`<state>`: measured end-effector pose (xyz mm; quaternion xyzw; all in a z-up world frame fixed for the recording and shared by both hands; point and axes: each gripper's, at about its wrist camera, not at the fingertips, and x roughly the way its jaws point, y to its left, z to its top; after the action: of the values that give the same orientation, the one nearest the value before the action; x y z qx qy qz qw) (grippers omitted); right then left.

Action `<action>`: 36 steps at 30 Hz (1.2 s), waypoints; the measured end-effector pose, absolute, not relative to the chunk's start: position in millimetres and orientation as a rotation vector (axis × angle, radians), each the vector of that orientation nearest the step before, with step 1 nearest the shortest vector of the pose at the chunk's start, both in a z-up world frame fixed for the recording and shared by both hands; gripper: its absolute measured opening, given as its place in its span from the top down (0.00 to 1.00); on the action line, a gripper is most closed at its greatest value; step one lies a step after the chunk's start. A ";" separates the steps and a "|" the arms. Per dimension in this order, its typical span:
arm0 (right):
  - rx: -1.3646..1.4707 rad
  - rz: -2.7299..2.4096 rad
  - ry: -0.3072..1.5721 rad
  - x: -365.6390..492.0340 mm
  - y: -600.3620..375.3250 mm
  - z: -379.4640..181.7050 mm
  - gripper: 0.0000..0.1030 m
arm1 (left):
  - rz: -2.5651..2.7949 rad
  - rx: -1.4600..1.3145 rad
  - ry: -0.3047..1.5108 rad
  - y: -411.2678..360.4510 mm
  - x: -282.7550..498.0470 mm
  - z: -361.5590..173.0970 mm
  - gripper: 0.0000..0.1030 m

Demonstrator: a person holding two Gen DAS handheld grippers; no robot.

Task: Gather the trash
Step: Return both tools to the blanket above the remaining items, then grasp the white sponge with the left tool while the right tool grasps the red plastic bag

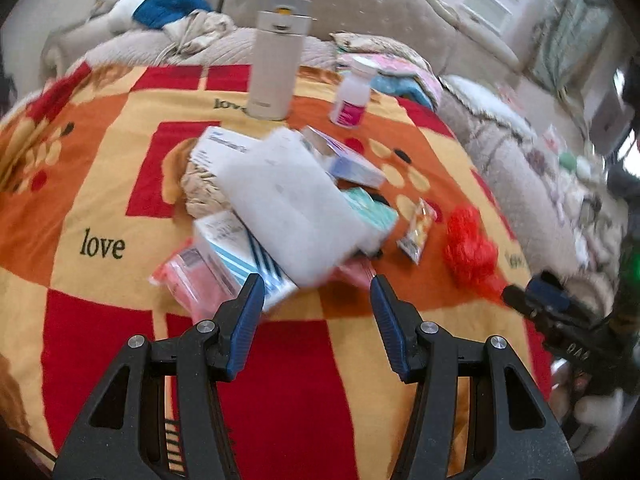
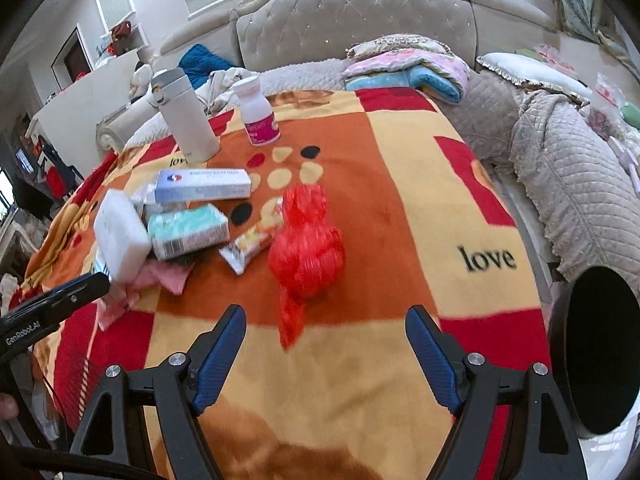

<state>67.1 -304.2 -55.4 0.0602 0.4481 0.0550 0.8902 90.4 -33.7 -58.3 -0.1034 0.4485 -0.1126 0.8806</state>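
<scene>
Trash pile [image 1: 288,200] is being seen heaped mid-blanket [image 2: 400,200]: red mesh bag [image 2: 306,248] lying apart, nearest right gripper [image 2: 325,350]. One flask [image 2: 186,116] and one pill bottle [image 2: 258,114] are standing behind. Left gripper [image 1: 318,298] is being held spread, empty; right likewise.

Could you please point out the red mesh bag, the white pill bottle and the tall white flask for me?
Red mesh bag [image 2: 306,250]: right wrist view, on its bunched middle.
White pill bottle [image 2: 261,118]: right wrist view, on its body above the pink label.
Tall white flask [image 1: 276,68]: left wrist view, on its body below the lid.
</scene>
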 end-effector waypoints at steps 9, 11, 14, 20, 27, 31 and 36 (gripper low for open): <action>0.127 0.140 0.945 93.3 -291.0 -59.1 0.22 | -0.179 -0.307 0.937 -20.3 122.1 -53.9 0.44; 0.126 0.139 0.948 95.3 -291.0 -61.4 0.22 | -0.163 -0.319 0.935 -19.6 126.1 -54.4 0.44; 0.137 0.136 0.957 99.0 -293.4 -65.1 0.22 | -0.146 -0.334 0.930 -19.3 131.4 -55.2 0.44; 0.145 0.138 0.958 103.6 -296.5 -67.0 0.22 | -0.134 -0.351 0.923 -21.0 141.0 -57.4 0.44; 0.137 0.152 0.955 109.0 -290.9 -68.5 0.22 | -0.132 -0.361 0.917 -24.7 148.9 -58.6 0.43; 0.138 0.155 0.955 112.4 -288.1 -70.6 0.22 | -0.134 -0.371 0.912 -26.8 153.6 -59.3 0.39; 0.148 0.154 0.965 118.2 -287.0 -77.0 0.22 | -0.149 -0.374 0.922 -30.9 160.7 -64.3 0.39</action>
<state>118.2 -287.0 -77.0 0.0712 0.4630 0.0738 0.8804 160.7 -30.9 -64.3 -0.1790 0.4417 -0.0714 0.8762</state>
